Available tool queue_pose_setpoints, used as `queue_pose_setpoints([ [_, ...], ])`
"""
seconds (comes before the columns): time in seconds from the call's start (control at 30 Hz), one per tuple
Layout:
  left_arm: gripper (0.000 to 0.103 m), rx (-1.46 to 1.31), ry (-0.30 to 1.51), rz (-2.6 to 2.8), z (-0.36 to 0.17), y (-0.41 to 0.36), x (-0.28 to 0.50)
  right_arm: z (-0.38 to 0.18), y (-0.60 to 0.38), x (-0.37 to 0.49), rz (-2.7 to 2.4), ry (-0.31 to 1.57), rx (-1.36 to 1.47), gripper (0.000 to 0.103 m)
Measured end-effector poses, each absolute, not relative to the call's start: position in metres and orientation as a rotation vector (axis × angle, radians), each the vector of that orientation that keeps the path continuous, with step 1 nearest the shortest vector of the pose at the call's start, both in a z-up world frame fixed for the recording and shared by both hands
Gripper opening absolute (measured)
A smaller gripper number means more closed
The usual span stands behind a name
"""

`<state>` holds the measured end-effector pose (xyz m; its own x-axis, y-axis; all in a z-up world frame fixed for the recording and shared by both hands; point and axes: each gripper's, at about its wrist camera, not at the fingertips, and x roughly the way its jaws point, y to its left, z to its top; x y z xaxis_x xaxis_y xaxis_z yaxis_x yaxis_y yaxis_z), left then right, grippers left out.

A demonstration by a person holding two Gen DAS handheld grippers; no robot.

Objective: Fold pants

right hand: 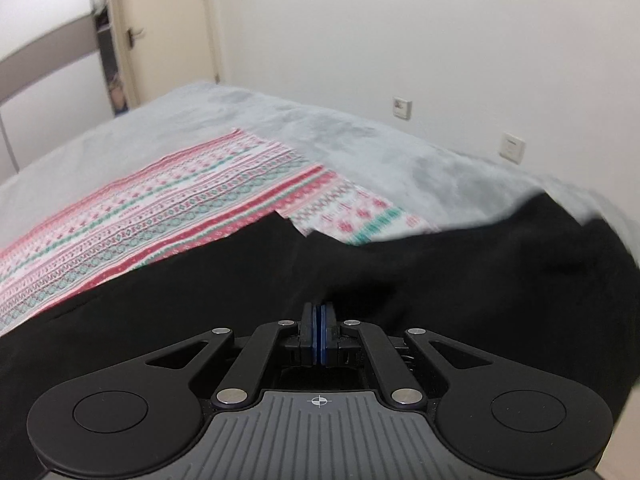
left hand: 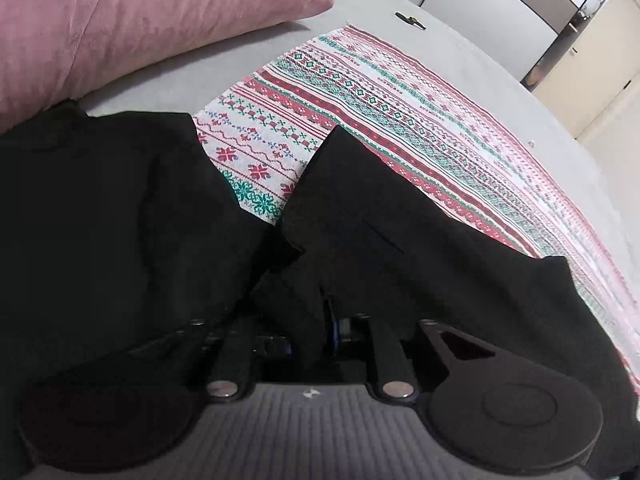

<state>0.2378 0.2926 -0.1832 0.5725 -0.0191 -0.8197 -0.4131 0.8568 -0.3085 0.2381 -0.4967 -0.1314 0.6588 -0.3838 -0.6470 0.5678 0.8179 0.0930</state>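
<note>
The black pants (left hand: pixel 120 208) lie over a red, white and green patterned cloth (left hand: pixel 360 92) on a grey bed. In the left wrist view the black fabric drapes over my left gripper (left hand: pixel 316 320) and hides its fingertips; the linkage stands closed in on the fabric. In the right wrist view my right gripper (right hand: pixel 319 320) has its blue pads pressed together on an edge of the pants (right hand: pixel 440 272), which spread across the lower frame. The patterned cloth (right hand: pixel 180 208) shows beyond the pants.
A pink pillow (left hand: pixel 140 20) lies at the far left of the bed. A small dark object (left hand: pixel 410 20) rests on the grey bedcover (left hand: pixel 480 60). Wardrobe doors (left hand: pixel 500 12) stand beyond the bed. A white wall (right hand: pixel 400 40) with sockets and a door (right hand: pixel 160 28) lie past the bed.
</note>
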Motion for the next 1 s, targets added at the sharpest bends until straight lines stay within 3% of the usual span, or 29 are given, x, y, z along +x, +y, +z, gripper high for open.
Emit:
queue_pose_setpoints([
  [0.1,0.038,-0.479,0.938,0.267,-0.183,0.286,0.241,-0.103,-0.504,0.275,-0.522,0.71,0.321,0.001],
  [0.27,0.038,-0.394,0.937,0.273,-0.183,0.277,0.241,-0.036,-0.474,0.256,-0.428,0.465,0.208,0.001],
  [0.33,0.038,-0.373,0.94,0.269,-0.183,0.275,0.242,-0.05,-0.473,0.244,-0.46,0.487,0.143,0.001],
  [0.5,0.039,-0.357,0.951,0.243,-0.185,0.27,0.243,-0.153,-0.513,0.229,-0.542,0.709,0.22,0.001],
  [0.57,0.042,-0.357,0.952,0.24,-0.185,0.271,0.242,-0.171,-0.519,0.215,-0.534,0.658,0.29,0.001],
  [0.7,0.046,-0.406,0.961,0.221,-0.184,0.279,0.239,-0.162,-0.509,0.22,-0.578,0.658,0.221,0.006],
  [0.73,0.051,-0.412,0.969,0.209,-0.183,0.28,0.238,-0.157,-0.507,0.223,-0.6,0.658,0.194,0.017],
  [0.87,0.071,-0.469,0.947,0.17,-0.17,0.292,0.228,-0.138,-0.508,0.219,-0.77,0.614,0.118,0.022],
  [1.0,0.071,-0.595,0.842,0.173,-0.152,0.315,0.214,-0.116,-0.482,0.225,-0.704,0.551,0.075,0.024],
])
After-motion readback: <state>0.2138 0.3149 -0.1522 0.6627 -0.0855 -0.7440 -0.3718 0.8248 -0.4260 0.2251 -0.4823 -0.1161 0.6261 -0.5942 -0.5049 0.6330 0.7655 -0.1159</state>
